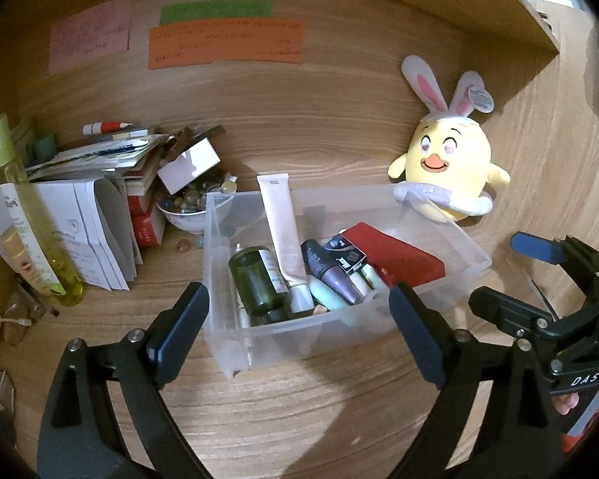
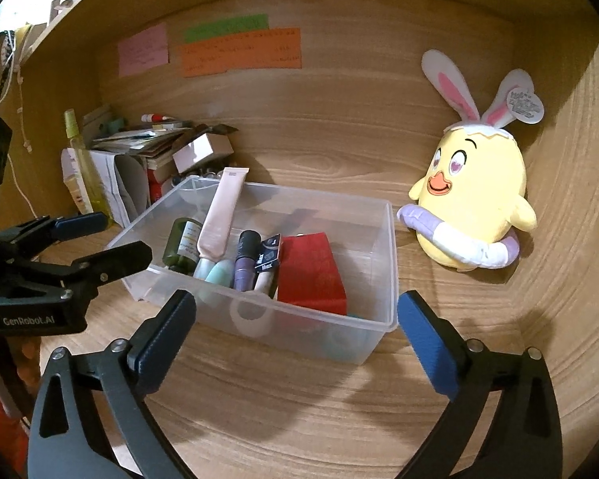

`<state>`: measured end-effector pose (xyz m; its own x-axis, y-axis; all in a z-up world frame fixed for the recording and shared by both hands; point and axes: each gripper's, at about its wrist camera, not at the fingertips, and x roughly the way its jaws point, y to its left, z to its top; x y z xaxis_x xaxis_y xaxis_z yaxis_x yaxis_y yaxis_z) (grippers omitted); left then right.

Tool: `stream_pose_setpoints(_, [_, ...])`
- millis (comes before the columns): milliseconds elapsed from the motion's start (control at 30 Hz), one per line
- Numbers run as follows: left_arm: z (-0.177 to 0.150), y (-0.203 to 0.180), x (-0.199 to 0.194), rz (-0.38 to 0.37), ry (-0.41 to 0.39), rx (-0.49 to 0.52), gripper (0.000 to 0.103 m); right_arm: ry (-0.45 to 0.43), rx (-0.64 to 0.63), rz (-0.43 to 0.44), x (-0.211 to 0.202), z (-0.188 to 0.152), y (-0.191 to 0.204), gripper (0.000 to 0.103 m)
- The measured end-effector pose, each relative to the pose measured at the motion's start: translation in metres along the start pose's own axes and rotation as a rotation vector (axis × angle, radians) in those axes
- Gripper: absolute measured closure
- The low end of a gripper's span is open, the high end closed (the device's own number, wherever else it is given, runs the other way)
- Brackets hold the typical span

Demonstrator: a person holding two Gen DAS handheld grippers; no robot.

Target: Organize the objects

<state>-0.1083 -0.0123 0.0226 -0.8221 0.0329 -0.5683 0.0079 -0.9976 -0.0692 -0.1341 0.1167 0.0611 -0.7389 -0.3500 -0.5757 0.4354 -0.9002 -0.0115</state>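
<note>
Both grippers, left (image 1: 299, 319) and right (image 2: 295, 319), are seen released, fingers spread before the bin (image 2: 391, 263); bare bench (image 2: 299, 399) lies beneath; "Max" is read inside.

Warm, dim indoor light falls from above and behind — soft shadows of each tool spread over the tabletop (image 2: 299, 419) near its front edge. Fisheye bending curves the edges; corners go black, detail stays fairly sharp.

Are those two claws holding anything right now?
No. The left gripper and right gripper both stand open, empty, before the clear bin.
</note>
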Motion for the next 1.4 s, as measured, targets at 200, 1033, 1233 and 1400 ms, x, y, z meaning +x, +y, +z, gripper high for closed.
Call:
stream_pose_setpoints(200, [-0.0029, -0.0029, -0.0026, 0.003, 0.0, -0.001, 0.009, -0.004, -0.006, -0.002, -0.0042, -0.0018, 0.0026, 0.002])
stream_pose_setpoints(1033, [-0.0082, -0.0025, -0.0046, -0.006, 0.011, -0.014, 0.008, -0.007, -0.01, -0.005, -0.0074, -0.0033, 0.0048, 0.002])
stream_pose_setpoints(1233, [-0.0079, -0.0049, -0.0053, -0.006, 0.011, -0.004, 0.008, -0.007, -0.007, -0.005, -0.0083, -0.0046, 0.0043, 0.001])
stream_pose_setpoints(1400, [-0.0079, -0.0072, -0.0054, -0.01, 0.013, 0.004, 0.008, -0.003, -0.006, -0.004, -0.0081, -0.0058, 0.0028, 0.001])
